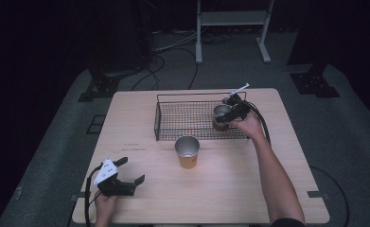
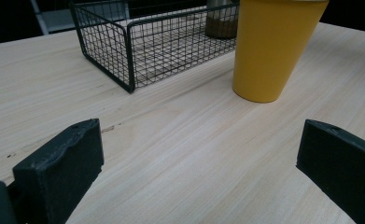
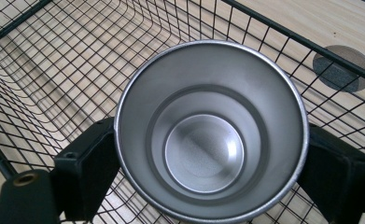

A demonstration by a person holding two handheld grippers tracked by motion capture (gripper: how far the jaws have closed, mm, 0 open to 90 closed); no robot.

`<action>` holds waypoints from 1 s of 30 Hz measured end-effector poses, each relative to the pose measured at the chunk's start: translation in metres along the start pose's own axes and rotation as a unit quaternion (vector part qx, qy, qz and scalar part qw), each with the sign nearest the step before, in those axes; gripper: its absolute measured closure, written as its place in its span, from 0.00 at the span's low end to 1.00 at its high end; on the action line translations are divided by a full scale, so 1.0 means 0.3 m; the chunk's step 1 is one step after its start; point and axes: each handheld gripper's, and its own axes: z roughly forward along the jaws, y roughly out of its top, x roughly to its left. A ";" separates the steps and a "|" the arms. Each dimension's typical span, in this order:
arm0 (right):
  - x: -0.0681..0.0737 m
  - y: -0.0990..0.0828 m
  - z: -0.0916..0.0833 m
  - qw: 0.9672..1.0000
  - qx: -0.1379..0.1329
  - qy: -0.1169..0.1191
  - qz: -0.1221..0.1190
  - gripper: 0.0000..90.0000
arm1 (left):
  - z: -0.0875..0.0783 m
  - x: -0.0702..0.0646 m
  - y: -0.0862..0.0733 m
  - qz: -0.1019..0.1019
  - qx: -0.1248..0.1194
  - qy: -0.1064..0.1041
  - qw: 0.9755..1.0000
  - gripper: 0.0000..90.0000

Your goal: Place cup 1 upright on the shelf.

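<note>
Over the basket's (image 1: pixel 173 124) right end, your right hand-held gripper (image 1: pixel 231 112) squeezes the metal cup (image 3: pixel 211 128) from both sides, mouth up, straight down to the wire floor. Your left hand-held gripper (image 1: pixel 126 176) rests wide open and empty near the surface's (image 1: pixel 249 189) front edge, with the yellow cup (image 2: pixel 273 46) ahead.

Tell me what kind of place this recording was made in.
Probably a lab or recording studio, not a home: a bare wooden table stands on grey floor mats, ringed by stand bases and loose cables, in darkened surroundings.
</note>
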 end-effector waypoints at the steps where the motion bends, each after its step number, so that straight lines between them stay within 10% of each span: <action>1: 0.000 0.000 0.000 1.000 0.000 0.000 0.000 0.14 | 0.000 0.000 0.000 0.000 0.000 0.000 1.000 0.00; 30: 0.034 0.011 -0.122 0.998 -0.061 -0.005 -0.015 0.02 | 0.000 -0.001 0.000 0.001 0.000 -0.001 1.000 0.00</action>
